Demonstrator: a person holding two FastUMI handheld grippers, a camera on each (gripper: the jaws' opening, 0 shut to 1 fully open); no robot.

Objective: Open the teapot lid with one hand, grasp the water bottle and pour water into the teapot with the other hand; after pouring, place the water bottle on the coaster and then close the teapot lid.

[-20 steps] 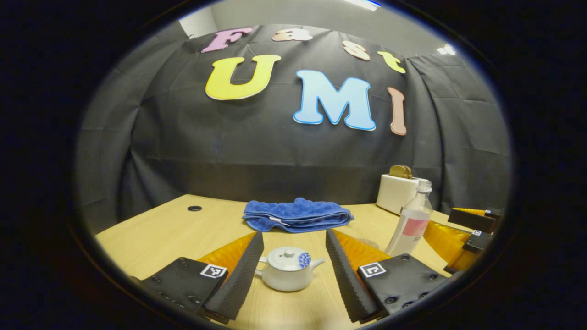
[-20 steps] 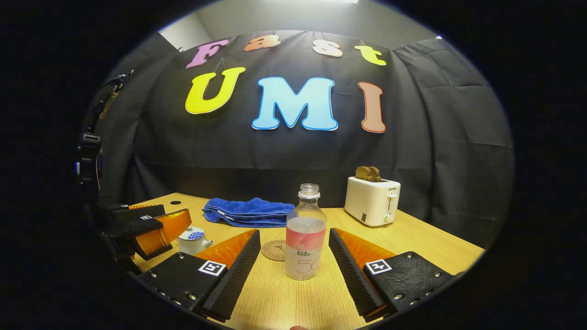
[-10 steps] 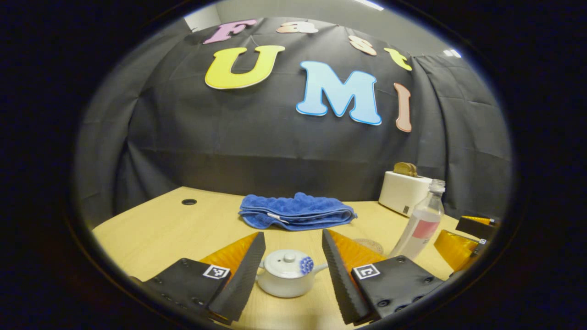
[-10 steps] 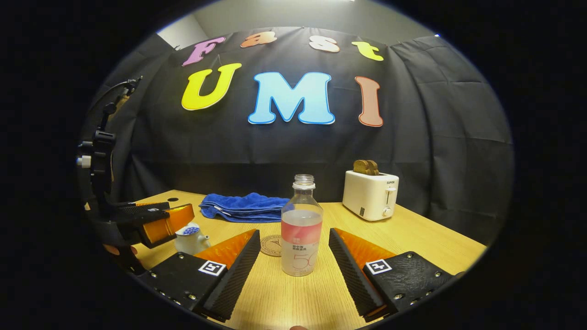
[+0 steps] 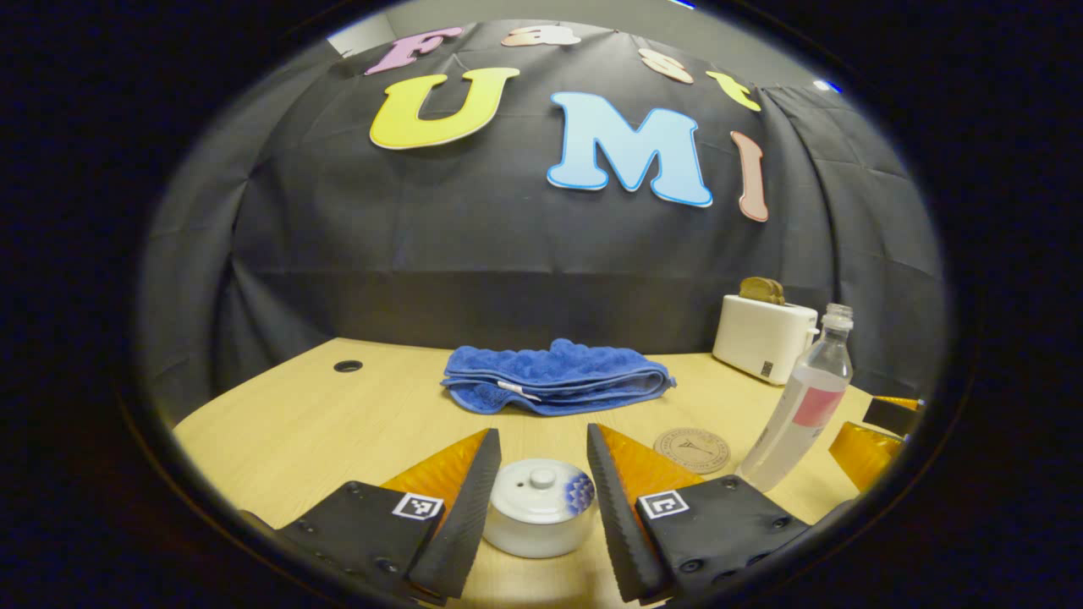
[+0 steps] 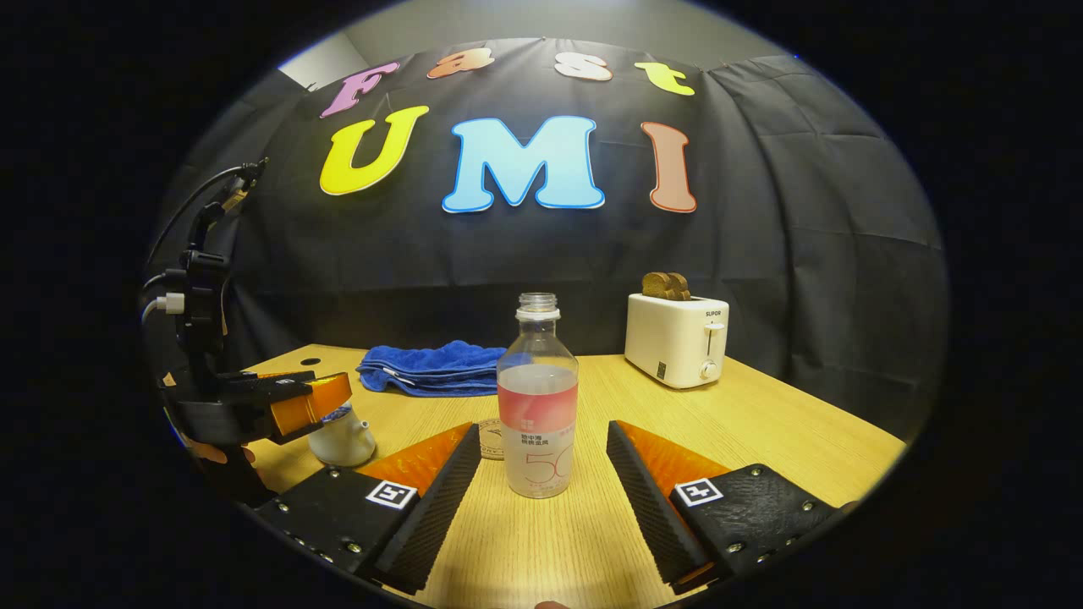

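Note:
A small white teapot (image 5: 540,512) with a blue flower mark stands on the wooden table with its lid (image 5: 541,486) on. My left gripper (image 5: 541,440) is open, one finger on each side of the pot, close to it but apart. To the right stands an uncapped clear water bottle (image 5: 802,410) with a pink label, partly filled. In the right gripper view the bottle (image 6: 538,414) is upright between the fingers of my open right gripper (image 6: 543,431), untouched. The round coaster (image 5: 692,449) lies between pot and bottle. Farther left, the left gripper (image 6: 279,402) hangs over the teapot (image 6: 341,438).
A folded blue towel (image 5: 554,387) lies mid-table behind the pot. A white toaster (image 6: 677,338) holding bread stands at the back right. A cable hole (image 5: 348,366) is at the far left of the table (image 6: 761,431). The black cloth wall closes the back.
The left gripper has come forward and down, so the teapot now sits deeper between its fingers, which stand slightly closer. The right gripper has moved nearer to the bottle.

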